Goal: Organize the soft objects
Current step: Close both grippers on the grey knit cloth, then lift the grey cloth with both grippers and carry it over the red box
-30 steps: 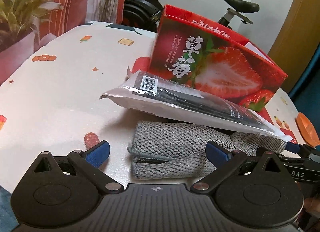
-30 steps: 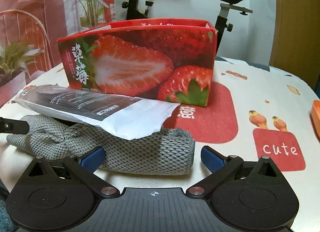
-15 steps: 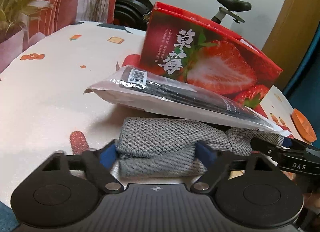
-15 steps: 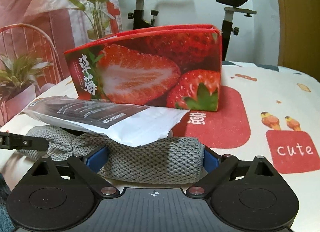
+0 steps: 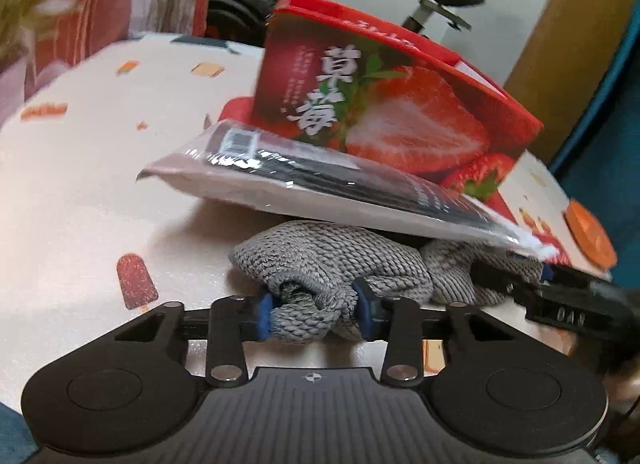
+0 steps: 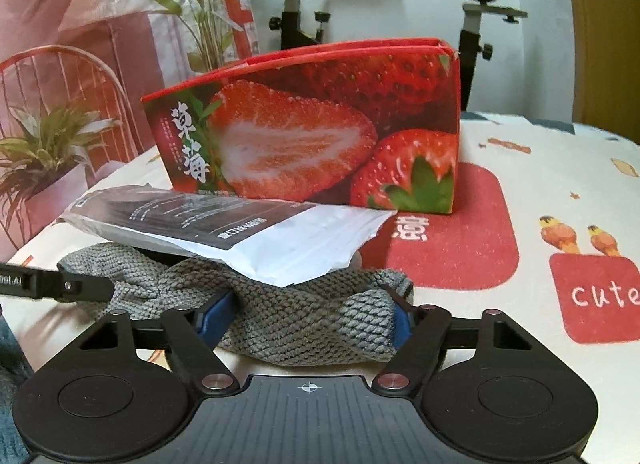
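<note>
Two grippers pinch one grey knitted cloth (image 5: pixel 328 260) on the worktop (image 5: pixel 80 191): left gripper (image 5: pixel 314 310) bunching its end, right gripper (image 6: pixel 306 316), fingers just closing, clamping it wider. A plastic pouch (image 6: pixel 240 232) lies atop, strawberry box (image 6: pixel 320 131) at twelve o'clock.

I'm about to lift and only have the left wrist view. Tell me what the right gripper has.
Observer: The right gripper has just been closing. Its pads now press the grey cloth from both sides.
Operator: Report where the pouch sits on that side.
Observer: The pouch lies on top of the cloth. Its white end sticks out just above the right gripper and is not between the pads.
</note>
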Demonstrator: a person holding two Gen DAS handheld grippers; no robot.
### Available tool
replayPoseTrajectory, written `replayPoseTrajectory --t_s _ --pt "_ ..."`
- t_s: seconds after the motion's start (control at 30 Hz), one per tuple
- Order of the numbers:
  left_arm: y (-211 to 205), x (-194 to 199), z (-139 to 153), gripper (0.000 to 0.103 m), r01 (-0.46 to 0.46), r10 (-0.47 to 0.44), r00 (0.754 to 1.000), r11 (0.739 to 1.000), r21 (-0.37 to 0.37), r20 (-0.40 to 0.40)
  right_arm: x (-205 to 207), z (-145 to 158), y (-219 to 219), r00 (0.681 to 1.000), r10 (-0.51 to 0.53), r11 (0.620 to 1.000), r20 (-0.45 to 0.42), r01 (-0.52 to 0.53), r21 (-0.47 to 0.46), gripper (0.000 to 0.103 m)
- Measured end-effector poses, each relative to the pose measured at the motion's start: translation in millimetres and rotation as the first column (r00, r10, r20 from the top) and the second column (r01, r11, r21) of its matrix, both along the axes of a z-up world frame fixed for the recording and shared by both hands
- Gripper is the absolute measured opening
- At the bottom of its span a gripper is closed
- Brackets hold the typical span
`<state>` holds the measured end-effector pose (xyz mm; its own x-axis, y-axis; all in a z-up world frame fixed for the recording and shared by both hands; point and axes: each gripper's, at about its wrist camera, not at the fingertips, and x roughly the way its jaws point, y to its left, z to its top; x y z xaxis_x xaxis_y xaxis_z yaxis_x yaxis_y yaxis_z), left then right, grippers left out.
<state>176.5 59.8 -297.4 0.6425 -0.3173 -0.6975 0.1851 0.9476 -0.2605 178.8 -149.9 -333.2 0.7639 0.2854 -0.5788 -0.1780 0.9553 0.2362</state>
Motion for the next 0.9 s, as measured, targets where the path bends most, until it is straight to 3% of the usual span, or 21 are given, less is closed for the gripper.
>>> replayPoseTrajectory --t_s 0.13,0.27,0.5,0.73,0.9 --pt "-11.1 -7.8 8.7 0.035 0.027 -0.028 0.999 0.997 0.068 0.016 -2.0 6.9 -2.3 0.997 -0.022 0.999 -0.067 0.024 0.037 0.056" --pt "-6.2 -8.0 7.1 0.034 -0.015 0.017 0.999 0.999 0.051 -0.039 -6.1 9.9 -4.7 0.994 -0.013 0.996 -0.11 0.022 0.083 0.049" --pt "2.8 -13.7 7.9 0.035 -0.064 0.067 0.996 0.997 0.039 -0.057 -16.2 15.6 -0.2 0.99 0.019 0.997 -0.142 -0.007 0.083 0.048" --pt "15.4 -13.3 1.3 0.047 -0.11 0.108 0.991 0.994 -0.014 -0.084 -22.8 15.4 -1.1 0.987 0.037 0.995 -0.155 -0.022 0.093 0.042" --pt "8.9 -12.7 0.7 0.049 -0.097 0.098 0.993 0.995 0.017 -0.065 -22.0 14.0 -4.0 0.986 0.04 0.995 -0.159 -0.024 0.101 0.039"
